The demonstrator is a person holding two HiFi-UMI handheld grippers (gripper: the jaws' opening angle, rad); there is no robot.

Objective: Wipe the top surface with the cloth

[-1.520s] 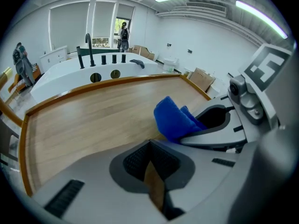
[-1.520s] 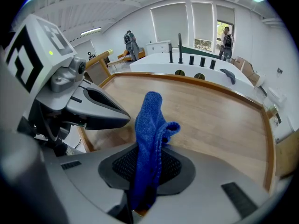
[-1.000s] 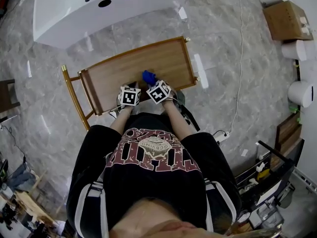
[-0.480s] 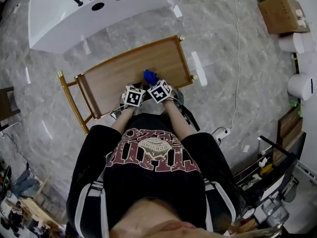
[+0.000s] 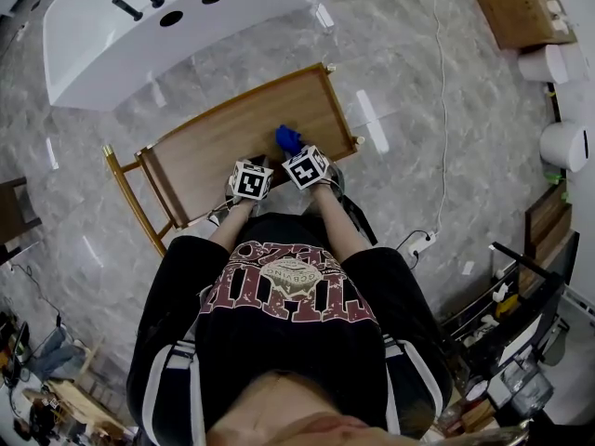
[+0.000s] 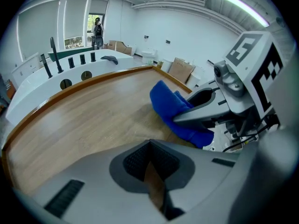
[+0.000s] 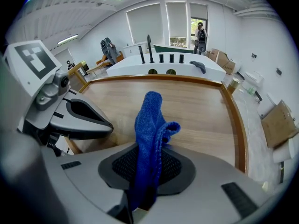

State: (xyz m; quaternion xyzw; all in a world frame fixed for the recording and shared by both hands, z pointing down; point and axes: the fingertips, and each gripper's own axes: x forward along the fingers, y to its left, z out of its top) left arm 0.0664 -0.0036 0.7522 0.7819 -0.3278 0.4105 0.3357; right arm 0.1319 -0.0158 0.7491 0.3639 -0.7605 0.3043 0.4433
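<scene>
A light wooden top (image 5: 232,128) with a raised rim stands in front of the person. Above its near right part a blue cloth (image 5: 287,138) sticks up from my right gripper (image 5: 296,150). In the right gripper view, that gripper (image 7: 145,181) is shut on the cloth (image 7: 149,125), which stands folded between the jaws. My left gripper (image 5: 244,165) hovers just to the left, over the near edge. Its jaws (image 6: 152,171) are shut with nothing in them. From the left gripper view, the cloth (image 6: 170,108) hangs a little above the wood.
A white basin-like unit (image 5: 177,17) with black pegs and holes stands beyond the top. A cardboard box (image 5: 521,7), white cylinders (image 5: 567,147) and shelving are at the right. A white cable (image 5: 442,110) runs across the marble floor to a power strip (image 5: 420,243).
The right gripper and the blue cloth have shifted a little to the right along the top's near side. The left gripper has followed slightly. The head view has drifted.
</scene>
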